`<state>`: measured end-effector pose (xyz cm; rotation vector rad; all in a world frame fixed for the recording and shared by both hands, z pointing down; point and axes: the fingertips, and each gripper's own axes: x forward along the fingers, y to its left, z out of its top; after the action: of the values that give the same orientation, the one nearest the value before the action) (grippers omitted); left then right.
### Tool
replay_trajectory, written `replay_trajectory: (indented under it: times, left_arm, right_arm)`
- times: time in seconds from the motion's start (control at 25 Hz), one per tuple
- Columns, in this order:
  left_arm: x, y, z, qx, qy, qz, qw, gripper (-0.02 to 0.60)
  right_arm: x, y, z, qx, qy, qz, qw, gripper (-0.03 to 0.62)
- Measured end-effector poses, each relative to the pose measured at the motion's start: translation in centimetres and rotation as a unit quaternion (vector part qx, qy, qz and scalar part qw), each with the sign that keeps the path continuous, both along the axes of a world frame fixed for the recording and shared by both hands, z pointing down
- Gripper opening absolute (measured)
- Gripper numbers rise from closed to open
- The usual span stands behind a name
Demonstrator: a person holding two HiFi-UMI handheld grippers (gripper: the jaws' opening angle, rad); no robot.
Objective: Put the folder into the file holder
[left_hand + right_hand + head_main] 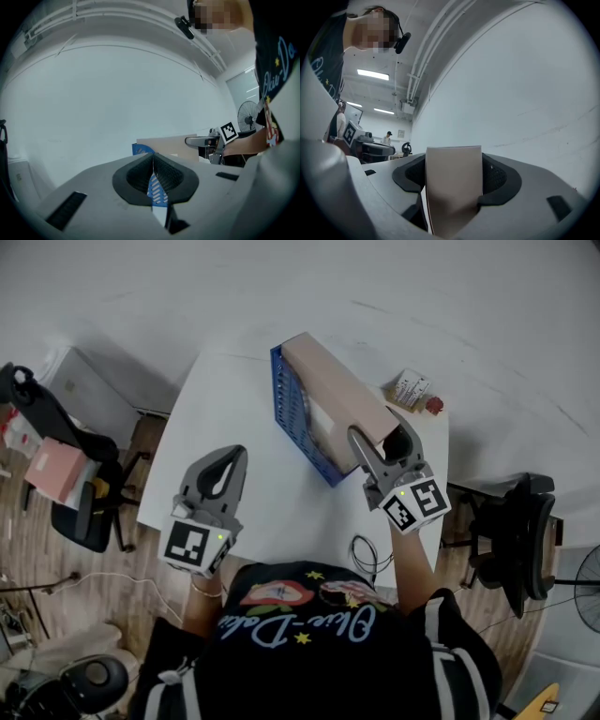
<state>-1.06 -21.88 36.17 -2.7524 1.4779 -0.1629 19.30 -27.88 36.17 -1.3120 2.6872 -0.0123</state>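
A blue perforated file holder (298, 418) stands on the white table (225, 399). A long tan folder (337, 390) lies lengthwise along the holder's right side, and its lower edge is hidden. My right gripper (380, 434) is shut on the folder's near end; in the right gripper view the folder (453, 187) fills the gap between the jaws. My left gripper (234, 454) hangs over the table to the left of the holder, shut and empty. In the left gripper view (153, 161) the jaws meet, and the file holder (140, 150) and folder (168, 144) show beyond them.
A small packet (411, 388) and a red object (433, 406) lie at the table's back right corner. A black cable (367, 557) loops at the front edge. Black office chairs stand left (84, 507) and right (520, 531) of the table.
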Motion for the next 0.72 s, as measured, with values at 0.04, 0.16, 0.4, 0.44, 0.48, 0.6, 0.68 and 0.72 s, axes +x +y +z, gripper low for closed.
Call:
replay_trajectory:
  times: [0.04, 0.16, 0.4, 0.44, 0.48, 0.6, 0.68, 0.72]
  left_arm:
    - [0.1, 0.1, 0.1, -0.002, 0.0, 0.002, 1.0, 0.005]
    - [0.5, 0.3, 0.2, -0.007, 0.003, 0.01, 0.9999, 0.005]
    - [2.0, 0.1, 0.6, -0.004, 0.003, 0.037, 0.9993, 0.005]
    - [2.3, 0.0, 0.7, -0.005, 0.004, 0.043, 0.999, 0.005]
    - [2.6, 0.0, 0.9, -0.007, 0.006, 0.05, 0.9987, 0.005]
    - [4.0, 0.1, 1.5, -0.017, 0.011, 0.069, 0.9974, 0.005]
    - [4.9, 0.3, 1.9, -0.022, 0.015, 0.08, 0.9964, 0.005]
    - [5.4, 0.5, 2.1, -0.026, 0.017, 0.086, 0.9958, 0.005]
  right_arm:
    - [0.2, 0.3, -0.2, 0.001, 0.0, 0.002, 1.0, 0.276]
    - [0.9, 1.3, -1.1, 0.008, -0.009, 0.01, 1.0, 0.276]
    - [3.6, 4.6, -2.5, 0.023, -0.03, 0.048, 0.998, 0.276]
    - [3.9, 5.1, -2.5, 0.022, -0.028, 0.053, 0.998, 0.275]
    - [4.2, 5.6, -2.3, 0.019, -0.025, 0.058, 0.998, 0.275]
    - [5.1, 6.7, -1.2, 0.002, -0.018, 0.076, 0.997, 0.275]
    - [5.6, 7.2, -0.3, -0.016, -0.019, 0.086, 0.996, 0.273]
    - [5.7, 7.6, 0.1, -0.023, -0.019, 0.091, 0.995, 0.268]
